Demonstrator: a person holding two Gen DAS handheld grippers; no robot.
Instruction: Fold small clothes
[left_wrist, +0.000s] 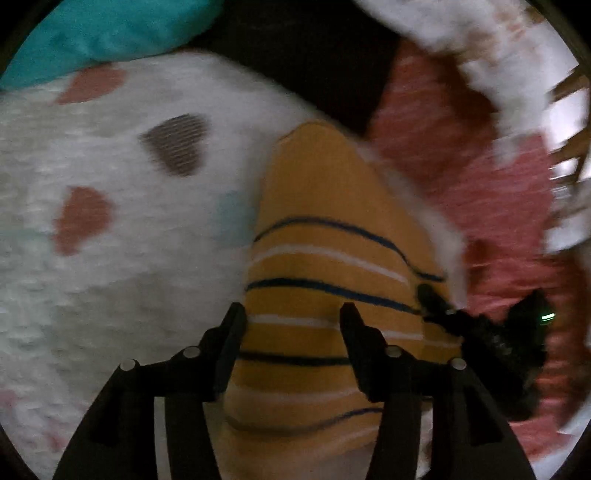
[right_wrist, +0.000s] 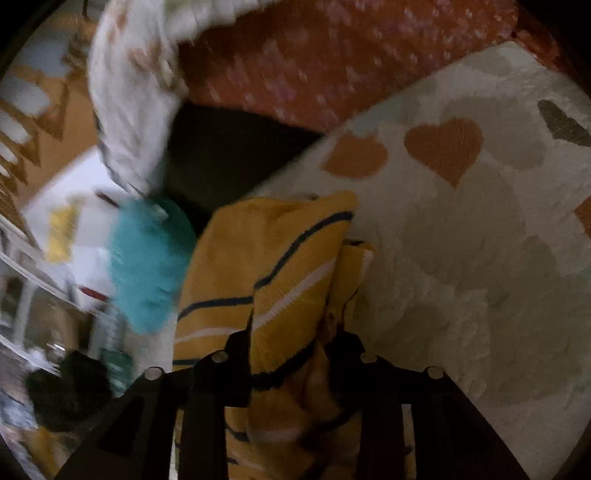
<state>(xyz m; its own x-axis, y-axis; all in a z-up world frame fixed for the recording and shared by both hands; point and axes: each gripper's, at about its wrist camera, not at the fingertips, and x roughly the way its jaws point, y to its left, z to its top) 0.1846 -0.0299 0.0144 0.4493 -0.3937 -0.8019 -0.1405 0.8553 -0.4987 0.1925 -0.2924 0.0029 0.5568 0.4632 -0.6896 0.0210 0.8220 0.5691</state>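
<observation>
While the right gripper (right_wrist: 291, 347) pinches the bunched striped yellow garment (left_wrist: 325, 229), the left gripper (left_wrist: 293, 317) straddles it unclenched; next, a flattening fold.

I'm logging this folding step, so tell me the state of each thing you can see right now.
Yellow striped garment: bunched, lying on the heart blanket, between both grippers' fingers.
Left gripper: open over the garment.
Right gripper: garment bunched between its fingers; grip unclear.
Heart blanket: spread flat.
Teal cloth: crumpled, blurred.
</observation>
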